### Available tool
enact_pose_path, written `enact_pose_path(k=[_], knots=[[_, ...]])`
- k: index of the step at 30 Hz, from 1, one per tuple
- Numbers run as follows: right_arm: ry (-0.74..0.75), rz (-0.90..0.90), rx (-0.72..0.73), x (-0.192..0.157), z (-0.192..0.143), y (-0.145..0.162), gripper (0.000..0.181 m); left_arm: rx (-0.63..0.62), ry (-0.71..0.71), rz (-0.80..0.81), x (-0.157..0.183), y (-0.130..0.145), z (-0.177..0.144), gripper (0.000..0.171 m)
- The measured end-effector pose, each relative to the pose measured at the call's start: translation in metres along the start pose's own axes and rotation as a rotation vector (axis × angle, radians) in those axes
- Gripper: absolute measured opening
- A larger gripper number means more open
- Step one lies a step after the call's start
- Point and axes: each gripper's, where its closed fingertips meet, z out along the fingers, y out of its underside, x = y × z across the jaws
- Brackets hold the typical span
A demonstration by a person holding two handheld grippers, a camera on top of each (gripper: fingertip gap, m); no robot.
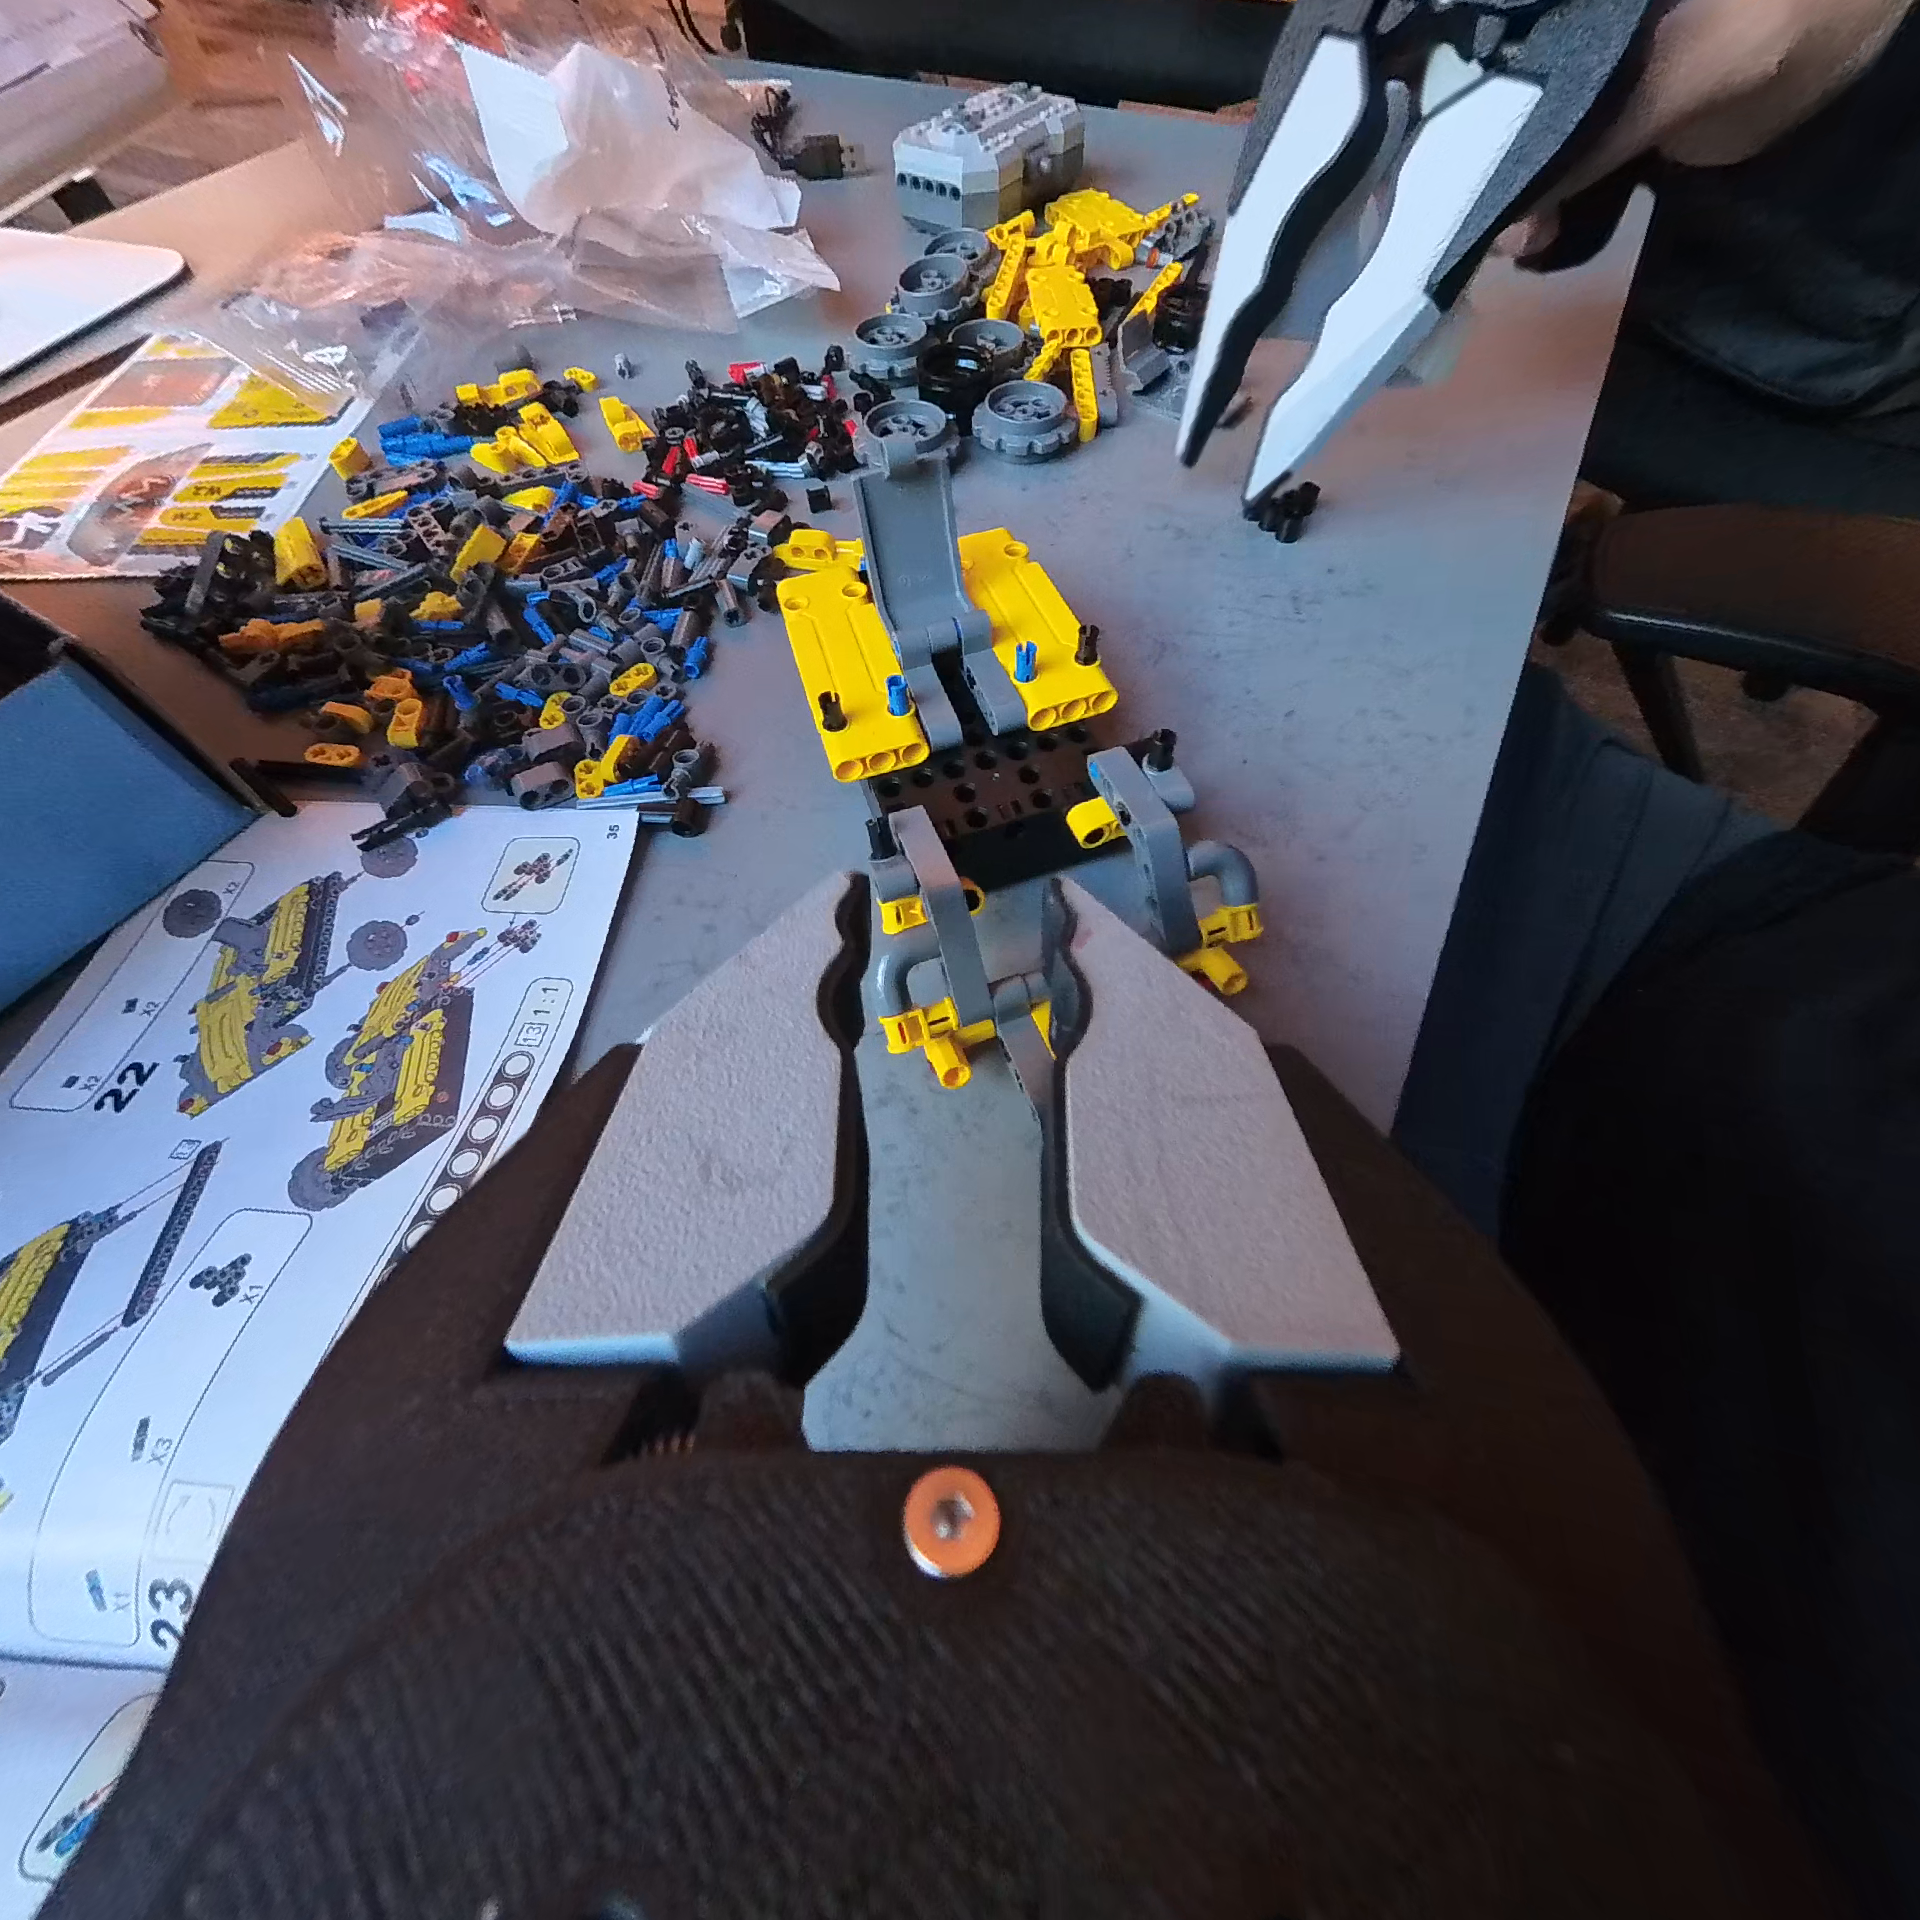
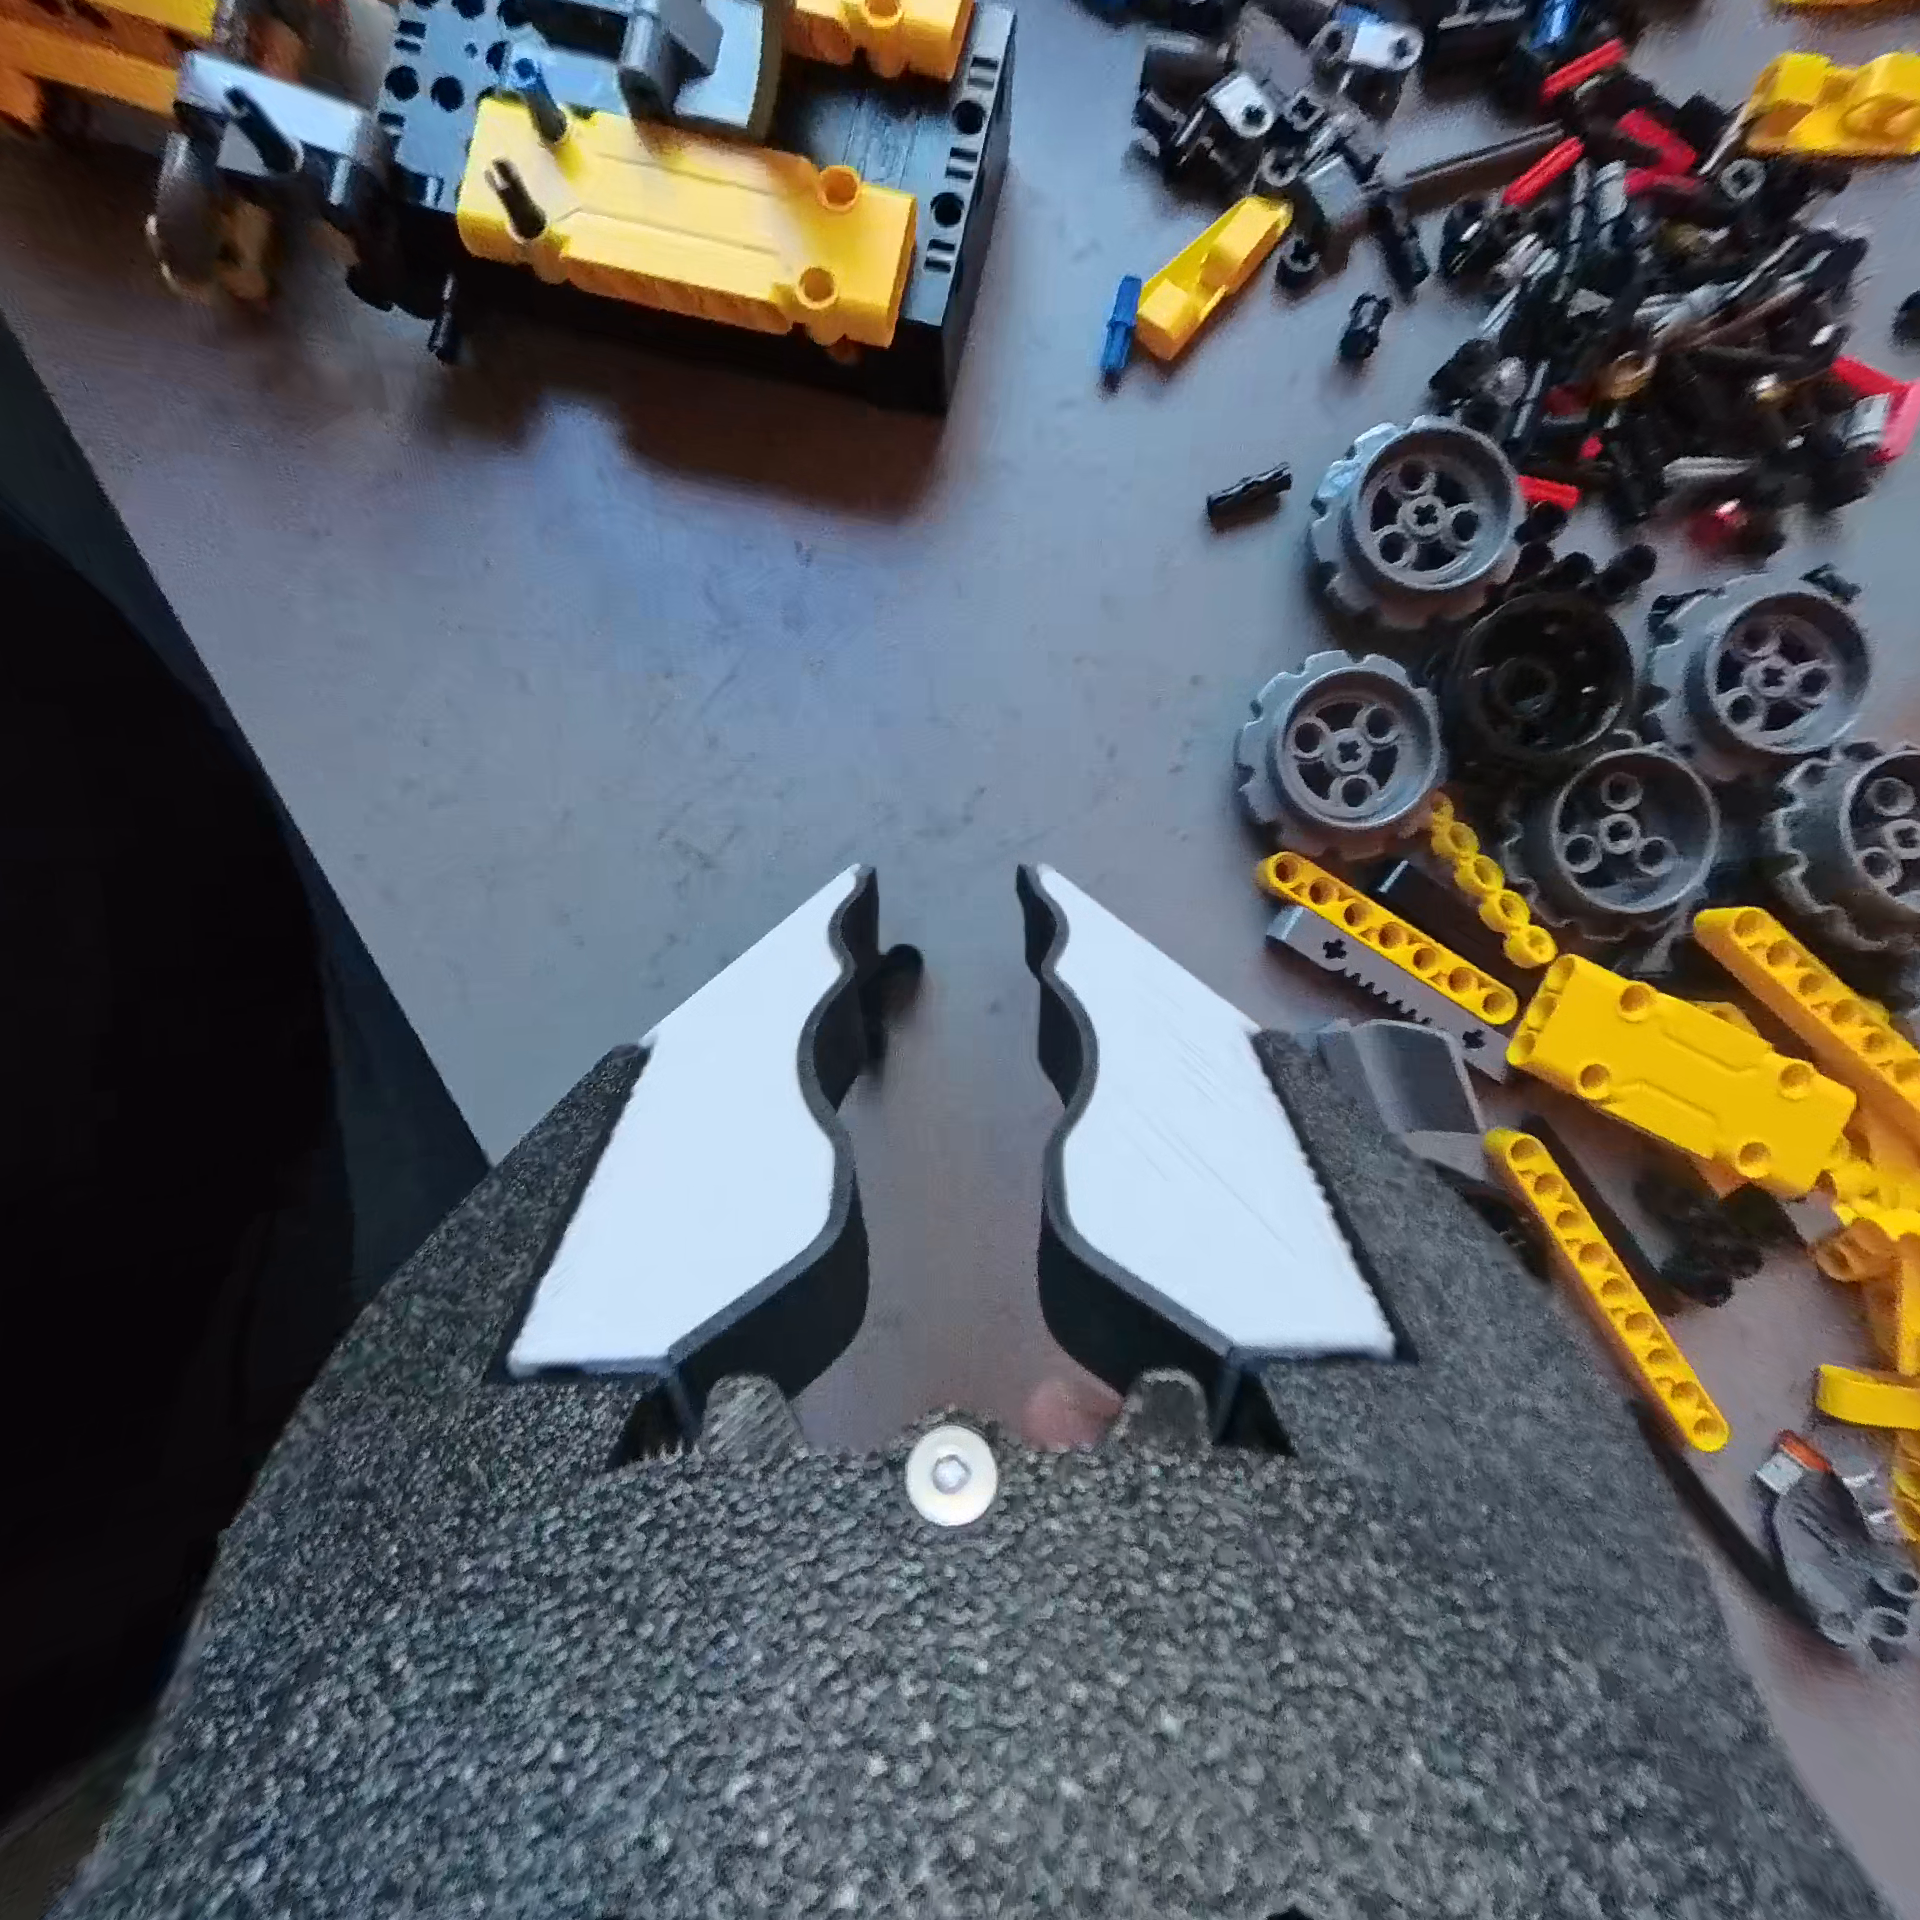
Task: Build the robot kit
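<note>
Model [image 1: 966,675], half-built in yellow, grey and black, lies on my grey table [image 1: 1299,727]. My left gripper [image 1: 961,935] reaches in low from its near end, fingers closed on its grey frame. My right gripper [image 2: 945,894] angles steeply down beyond the model, jaws apart, a small black connector [image 2: 888,982] against its left finger, beside wheels [image 2: 1423,520].

Surface [image 1: 1299,665]: plain grey, faintly scuffed. Part-built model [image 1: 966,665]: yellow panels, grey beams, black perforated base, blue and black pins. Loose-parts heap [image 1: 468,623]: yellow, black, grey, blue, some red. Wheels [image 2: 1423,520]: grey, one black. Instruction sheet [image 1: 260,1091]: white, yellow-and-grey diagrams. Left tool [image 1: 961,894]: pale fingers, dark ribbed body. Right tool [image 2: 948,883]: white fingers edged black, speckled grey body.
</note>
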Motion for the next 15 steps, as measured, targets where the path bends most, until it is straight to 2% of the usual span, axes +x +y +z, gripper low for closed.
enact_pose_path(k=[4, 9, 15], knots=[[0.013, 0.016, 0.136, 0.002, 0.002, -0.018, 0.03, -0.002, -0.006, 0.008, 0.0, 0.0, 0.0, 0.029], [-0.022, 0.0, 0.083, -0.009, 0.0, -0.004, 0.031, 0.016, -0.002, -0.006, 0.001, -0.001, -0.003, 0.029], [-0.048, 0.079, 0.002, -0.007, -0.002, 0.022, 0.041, 0.014, 0.024, -0.009, 0.007, 0.001, -0.008, 0.029]])
